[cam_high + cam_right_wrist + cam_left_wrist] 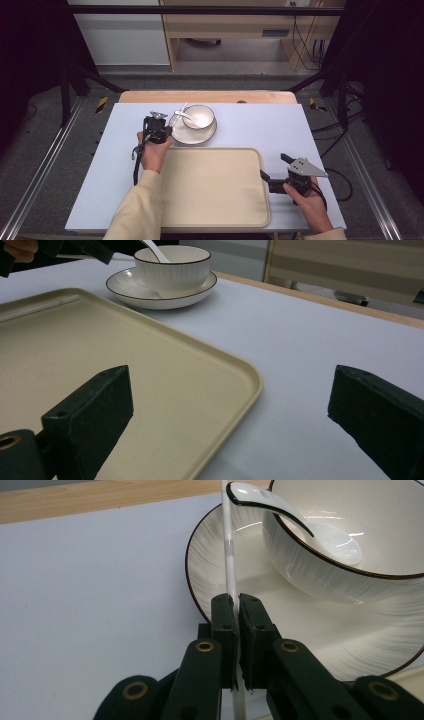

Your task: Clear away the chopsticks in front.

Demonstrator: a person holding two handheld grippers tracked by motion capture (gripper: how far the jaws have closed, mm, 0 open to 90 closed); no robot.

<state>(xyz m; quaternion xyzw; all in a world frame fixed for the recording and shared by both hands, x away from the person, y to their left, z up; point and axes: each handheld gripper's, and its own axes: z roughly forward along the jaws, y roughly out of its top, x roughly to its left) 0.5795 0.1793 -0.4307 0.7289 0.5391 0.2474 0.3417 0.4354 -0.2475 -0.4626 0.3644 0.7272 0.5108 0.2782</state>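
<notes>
Beside the plate (192, 134), at its left rim, a thin white rod (230, 565) is pinched by the closed left gripper (235, 605) and should be kept clamped clear of the spoon (280, 515), while the right gripper (230, 410) is held open at the tray's (215, 190) right edge.

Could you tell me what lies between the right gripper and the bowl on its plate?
The tray's far right corner and bare table, as seen in the right gripper view and the high view.

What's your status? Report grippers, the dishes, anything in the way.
Left gripper shut on a thin white stick beside the plate. Right gripper open, over the tray's corner. Spoon in bowl. Nothing blocking.
</notes>
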